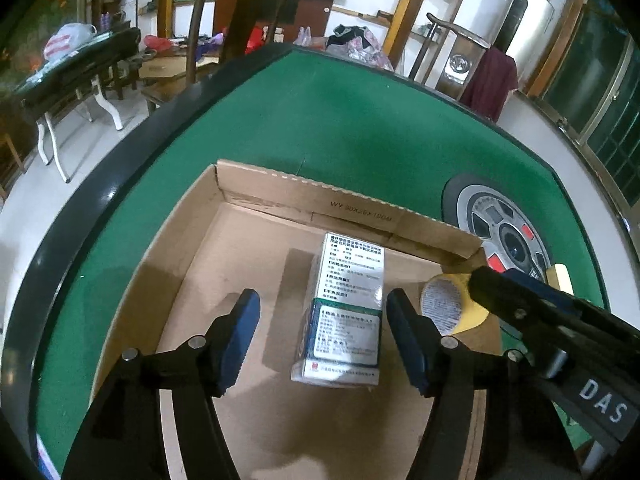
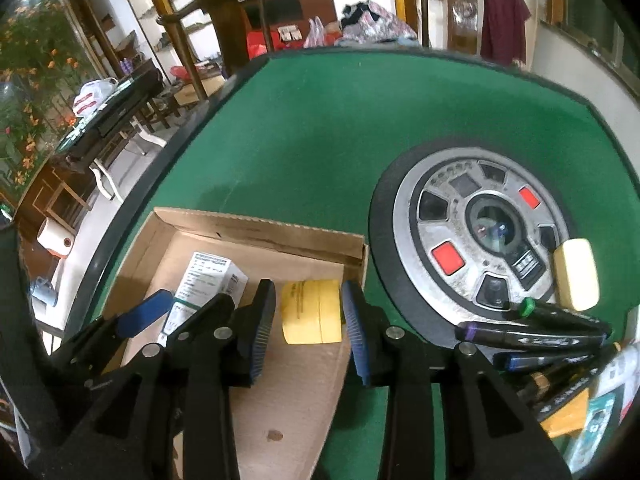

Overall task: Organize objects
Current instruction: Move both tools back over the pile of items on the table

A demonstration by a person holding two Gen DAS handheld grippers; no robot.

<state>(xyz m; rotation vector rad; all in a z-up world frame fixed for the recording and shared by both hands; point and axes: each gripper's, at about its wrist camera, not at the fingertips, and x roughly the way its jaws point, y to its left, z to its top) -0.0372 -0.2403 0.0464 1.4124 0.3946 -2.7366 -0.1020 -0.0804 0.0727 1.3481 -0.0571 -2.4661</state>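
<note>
A shallow cardboard tray lies on the green table. A white medicine box lies flat on the tray floor between the fingers of my left gripper, which is open; neither pad presses on it. In the right wrist view the same box shows beside my left gripper. A yellow tape roll rests in the tray's right corner between the pads of my right gripper, with a thin gap at the left pad. From the left wrist view the roll sits beneath my right gripper.
The table's round silver dial lies just right of the tray. A cream block rests on its edge, with several dark markers and packets at the lower right. The black table rim curves along the left; chairs stand beyond.
</note>
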